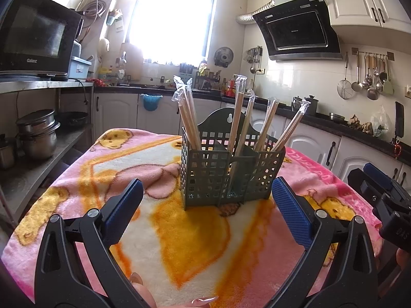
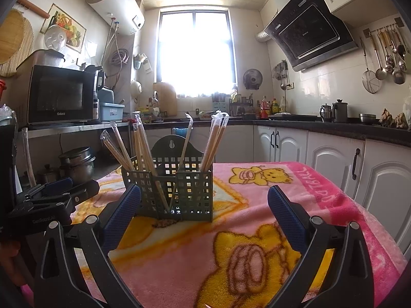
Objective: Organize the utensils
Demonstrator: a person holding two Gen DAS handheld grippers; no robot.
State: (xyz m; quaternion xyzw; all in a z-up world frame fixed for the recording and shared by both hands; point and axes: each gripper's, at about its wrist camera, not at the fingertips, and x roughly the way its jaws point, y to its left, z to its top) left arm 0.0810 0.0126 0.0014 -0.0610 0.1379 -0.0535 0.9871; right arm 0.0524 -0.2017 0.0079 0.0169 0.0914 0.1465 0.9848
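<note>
Left gripper point(image 1: 206, 200) sits nearest, over the near edge of the blanket-covered table point(image 1: 179, 243) — blue pads point(image 1: 291, 210) spread wide, nothing between them; a person's fingertips point(image 1: 203, 299) with long nails show at the bottom of the left wrist view. Right gripper point(image 2: 204, 205) is likewise spread apart and empty, low over the pink bear-print blanket point(image 2: 257, 231) toward the table's right side. Each gripper shows in the other's camera: right one at the right edge of the left view point(image 1: 385, 200), left one at the left edge of the right view point(image 2: 51, 200). Just beyond the pads, around the middle of the table, stands the green perforated utensil holder point(image 1: 228, 172), upright, with a hanging tab at its back and divided compartments. Plastic-wrapped chopsticks point(image 1: 188, 118) stand in it, leaning outward — one bundle in the left compartment, others in the middle and right ones; all are in the holder, none lie on the blanket. Neither gripper touches the holder. Farther back: a microwave point(image 1: 36, 36) on a steel shelf at left, pots point(image 1: 38, 133) below it, white cabinets point(image 2: 334, 159) under a dark counter, a range hood point(image 1: 298, 28) on the right wall, ladles point(image 1: 367, 77) hanging from a rail, and a bright window point(image 2: 196, 51) at the far end.
</note>
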